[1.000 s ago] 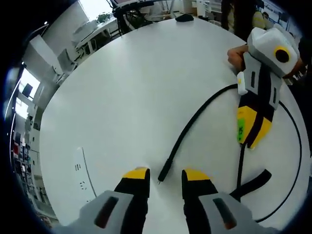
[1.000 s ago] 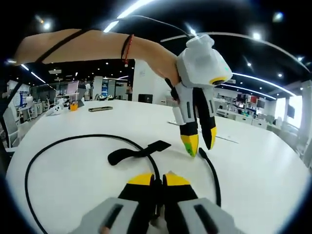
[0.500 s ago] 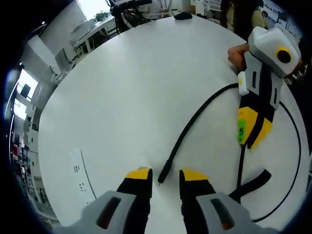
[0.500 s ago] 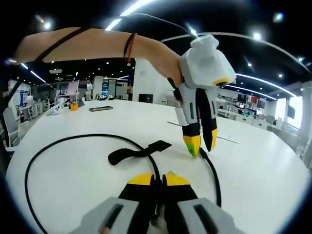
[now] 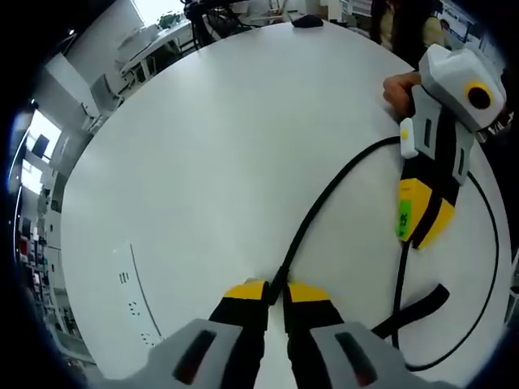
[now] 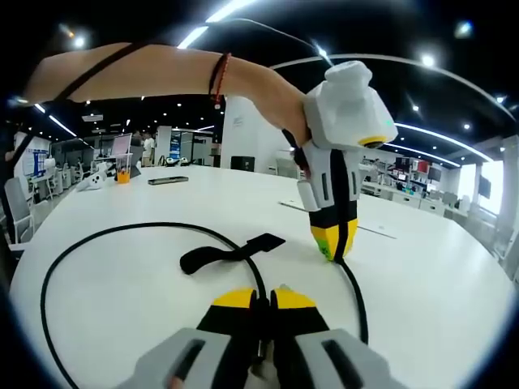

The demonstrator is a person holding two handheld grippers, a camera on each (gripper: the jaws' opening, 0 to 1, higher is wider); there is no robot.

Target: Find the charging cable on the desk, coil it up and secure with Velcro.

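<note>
A black charging cable (image 5: 324, 203) lies in a wide loop on the white round table (image 5: 203, 146). Its plug end sits between my left gripper's (image 5: 277, 293) yellow fingertips, which are shut on it. In the right gripper view the left gripper (image 6: 332, 247) stands upright, tips together on the cable's end, held by a person's arm (image 6: 162, 77). My right gripper (image 6: 263, 301) is shut on the cable (image 6: 105, 235) further along, where the black Velcro strap (image 6: 231, 253) branches off. In the left gripper view the right gripper (image 5: 418, 235) points down at the cable beside the strap (image 5: 418, 308).
In the left gripper view a dark mouse-like object (image 5: 308, 20) lies at the table's far edge and a socket panel (image 5: 130, 292) is set into the top at left. In the right gripper view a dark flat device (image 6: 167, 181) and an orange cup (image 6: 122, 174) stand far left.
My left gripper has come down and its jaws have closed on the cable's plug end. The right gripper has stayed shut on the cable in the same place.
</note>
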